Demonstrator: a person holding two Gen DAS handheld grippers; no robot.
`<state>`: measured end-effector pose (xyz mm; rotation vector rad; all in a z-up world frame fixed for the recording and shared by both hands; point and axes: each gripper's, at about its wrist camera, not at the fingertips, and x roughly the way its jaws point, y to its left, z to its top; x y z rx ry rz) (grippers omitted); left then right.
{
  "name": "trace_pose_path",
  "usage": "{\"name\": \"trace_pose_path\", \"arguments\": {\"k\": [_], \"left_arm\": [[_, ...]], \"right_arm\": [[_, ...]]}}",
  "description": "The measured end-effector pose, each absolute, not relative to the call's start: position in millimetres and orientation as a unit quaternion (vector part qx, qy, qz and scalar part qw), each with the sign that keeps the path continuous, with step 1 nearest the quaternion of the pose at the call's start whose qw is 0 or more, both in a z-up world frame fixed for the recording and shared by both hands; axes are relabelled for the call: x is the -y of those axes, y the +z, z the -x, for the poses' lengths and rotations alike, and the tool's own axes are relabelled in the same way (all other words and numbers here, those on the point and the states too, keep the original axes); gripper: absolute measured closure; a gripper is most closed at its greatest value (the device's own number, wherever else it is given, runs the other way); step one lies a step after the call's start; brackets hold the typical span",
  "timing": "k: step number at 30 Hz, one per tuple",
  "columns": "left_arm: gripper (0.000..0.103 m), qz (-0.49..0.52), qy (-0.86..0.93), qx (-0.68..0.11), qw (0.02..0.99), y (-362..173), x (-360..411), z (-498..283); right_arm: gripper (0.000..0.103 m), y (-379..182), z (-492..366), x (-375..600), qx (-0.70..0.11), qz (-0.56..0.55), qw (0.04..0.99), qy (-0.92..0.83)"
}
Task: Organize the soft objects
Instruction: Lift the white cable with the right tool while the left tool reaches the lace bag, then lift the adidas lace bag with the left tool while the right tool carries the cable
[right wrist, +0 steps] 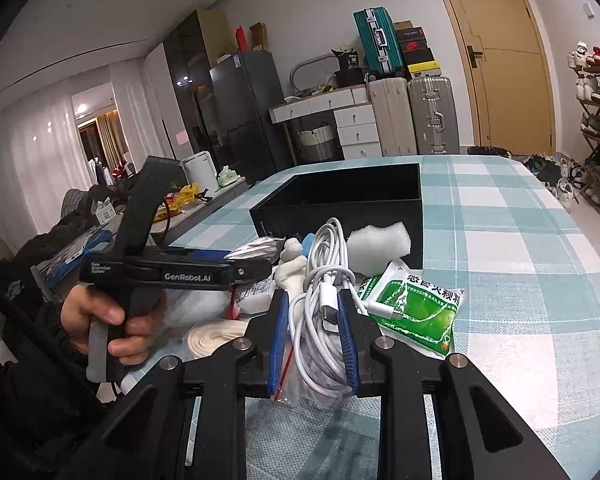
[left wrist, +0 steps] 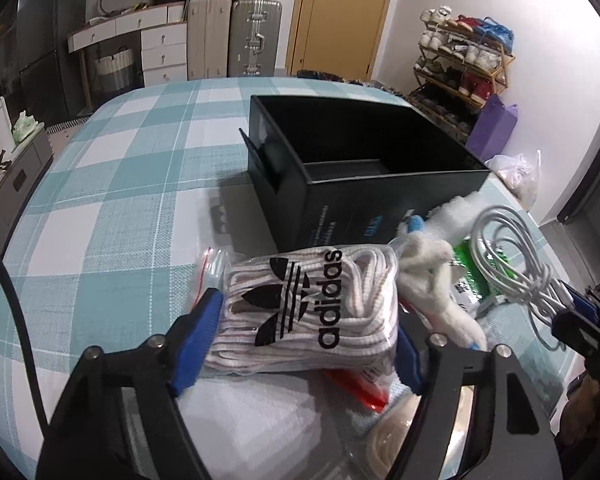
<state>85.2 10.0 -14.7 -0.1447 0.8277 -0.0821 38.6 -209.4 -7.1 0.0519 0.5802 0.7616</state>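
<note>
Both tools sit low over a checked teal-and-white desk cluttered with small goods. Seen from its own camera, the left tool has its blue pads on either side of a clear bag of white shoelaces printed with a black adidas logo; the left pad touches the bag's edge and the right pad lies against its other side, so the bag looks gripped, though how firmly cannot be told. That bag lies in front of an open black box, which stands just behind the pile and looks empty inside. Right of the laces lie a white plush toy and a green sachet. From the right wrist view, the right tool is clamped on a coiled white cable in a clear bag, its pads pressing the bundle with a USB-C plug between them. A white foam block rests against the box's front wall, beside the cable. At left in that view, a hand in a dark sleeve grips the left tool's handle.
</note>
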Motion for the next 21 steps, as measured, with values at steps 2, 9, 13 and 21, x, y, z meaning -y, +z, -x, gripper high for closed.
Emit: {"name": "trace_pose_path", "arguments": {"k": [2,9,13,21], "left_arm": [[0.038,0.067,-0.043,-0.389,0.918,-9.6,-7.6,-76.8],[0.043,0.053,-0.054,-0.367,0.927,0.2,-5.0,-62.1],[0.044,0.054,-0.061,-0.359,0.930,3.3,-5.4,-56.8],[0.044,0.058,-0.063,-0.322,0.943,30.0,-5.0,-46.7]], "right_arm": [[0.079,-5.2,-37.1,209.1,-0.275,-0.026,0.889,0.365],[0.079,3.2,-35.1,206.7,-0.256,-0.024,0.897,0.359],[0.079,5.5,-35.4,204.7,-0.252,-0.021,0.898,0.359],[0.079,17.1,-36.3,206.8,-0.231,-0.032,0.906,0.353]]}}
